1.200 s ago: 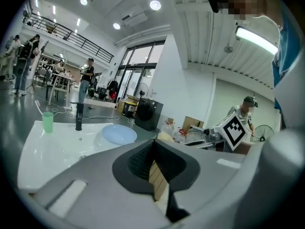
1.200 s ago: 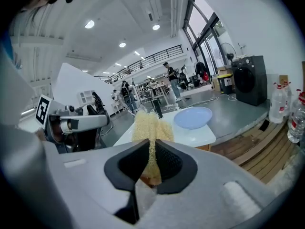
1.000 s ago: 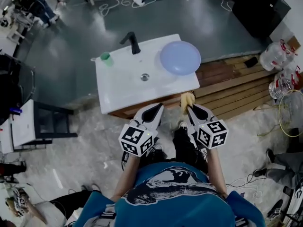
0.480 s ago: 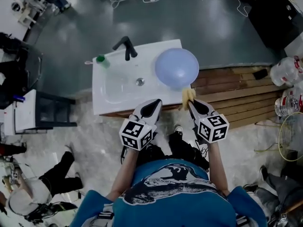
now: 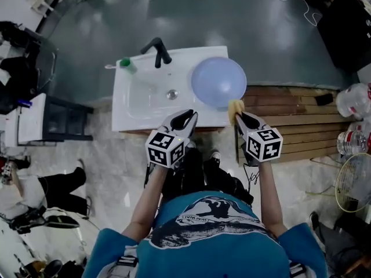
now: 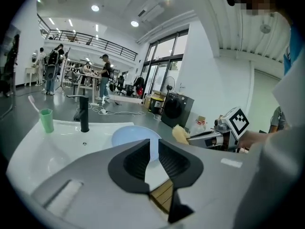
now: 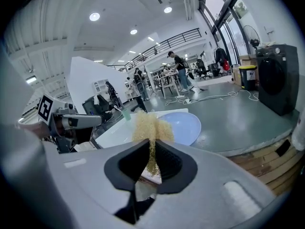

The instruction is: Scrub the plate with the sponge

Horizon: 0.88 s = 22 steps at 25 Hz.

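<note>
A pale blue plate lies on the right end of the white sink counter. My right gripper is shut on a yellow sponge, which hovers at the plate's near right rim. The right gripper view shows the sponge pinched between the jaws, with the plate just beyond. My left gripper hangs over the counter's front edge, left of the plate. Its jaws are opening by a narrow gap with nothing between them. From there the plate and sponge lie ahead.
A black faucet and a green cup stand at the back of the sink, the drain in its basin. A wooden platform lies to the right, water jugs beyond it. People sit on the floor at left.
Both grippers have come forward to the counter's front edge. The sponge now sits at the plate's near rim. The left jaws have parted slightly.
</note>
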{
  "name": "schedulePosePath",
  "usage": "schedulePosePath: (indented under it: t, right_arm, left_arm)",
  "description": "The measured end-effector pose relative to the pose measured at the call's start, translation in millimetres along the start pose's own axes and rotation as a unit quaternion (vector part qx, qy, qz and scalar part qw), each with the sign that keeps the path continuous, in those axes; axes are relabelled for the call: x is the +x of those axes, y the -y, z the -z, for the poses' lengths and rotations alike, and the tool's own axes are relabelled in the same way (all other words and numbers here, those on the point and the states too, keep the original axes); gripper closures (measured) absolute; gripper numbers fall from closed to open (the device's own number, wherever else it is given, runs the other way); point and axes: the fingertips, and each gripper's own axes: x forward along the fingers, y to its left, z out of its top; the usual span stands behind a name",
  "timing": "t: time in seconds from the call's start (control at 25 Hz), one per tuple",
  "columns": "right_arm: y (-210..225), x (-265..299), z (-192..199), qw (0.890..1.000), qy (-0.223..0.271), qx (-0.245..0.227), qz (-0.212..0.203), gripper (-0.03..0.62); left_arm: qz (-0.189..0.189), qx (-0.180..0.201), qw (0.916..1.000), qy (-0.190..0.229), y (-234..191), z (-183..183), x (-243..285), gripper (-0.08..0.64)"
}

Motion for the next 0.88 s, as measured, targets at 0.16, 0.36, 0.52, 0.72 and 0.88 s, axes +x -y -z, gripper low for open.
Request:
schedulePosePath:
  t: [0.16, 0.36, 0.52, 0.72, 0.88]
  right_arm:
    - [7, 14, -11, 1.000, -0.010, -0.017, -0.002, 0.554]
    - [13, 42, -21, 0.999, -0.033, -0.030, -0.011, 0.554]
    - [18, 68, -25, 0.997, -0.060, -0.044, -0.015, 0.554]
    - [37, 109, -36, 0.994, -0.093, -0.062, -0.006, 0.554]
    - [56, 141, -50, 0.990, -0.117, -0.073, 0.010, 0.554]
  left_arm:
    - [0.002, -0.034, 0.9994, -0.003, -18, -1, 12, 0.433]
    - [0.008, -0.064, 0.9977, -0.022, -46, 6, 33, 0.386]
    - [0.015, -0.093, 0.9938, -0.060, -71, 24, 60, 0.344]
    - [0.019, -0.153, 0.9826, -0.104, -102, 53, 99, 0.294]
    - [0.035, -0.189, 0.9733, -0.126, -110, 68, 119, 0.275]
